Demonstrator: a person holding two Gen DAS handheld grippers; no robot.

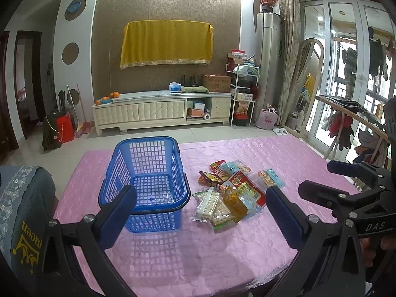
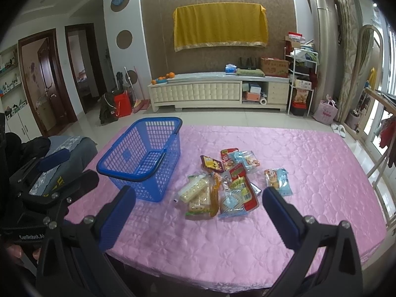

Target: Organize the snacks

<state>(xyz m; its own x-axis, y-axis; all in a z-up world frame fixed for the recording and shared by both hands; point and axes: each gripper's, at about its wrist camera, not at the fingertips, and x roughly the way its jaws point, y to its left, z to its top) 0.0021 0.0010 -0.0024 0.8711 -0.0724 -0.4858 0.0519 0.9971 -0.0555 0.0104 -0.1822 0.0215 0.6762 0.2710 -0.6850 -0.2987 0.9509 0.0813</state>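
A blue plastic basket [image 1: 146, 180] stands empty on the pink tablecloth [image 1: 198, 259], left of centre; it also shows in the right wrist view [image 2: 143, 158]. A heap of several snack packets [image 1: 232, 193] lies right of the basket, seen too in the right wrist view [image 2: 222, 185]. One blue-white packet [image 2: 278, 180] lies apart on the right. My left gripper [image 1: 200, 195] is open and empty, held above the table's near side. My right gripper [image 2: 198, 198] is open and empty, facing the heap. The right gripper's body [image 1: 358, 198] shows at the left view's right edge.
A grey chair back with a lace cover [image 1: 24, 210] stands at the table's left side. Wooden chairs [image 2: 381, 168] stand at the right edge. Beyond the table are tiled floor and a white cabinet [image 1: 160, 111].
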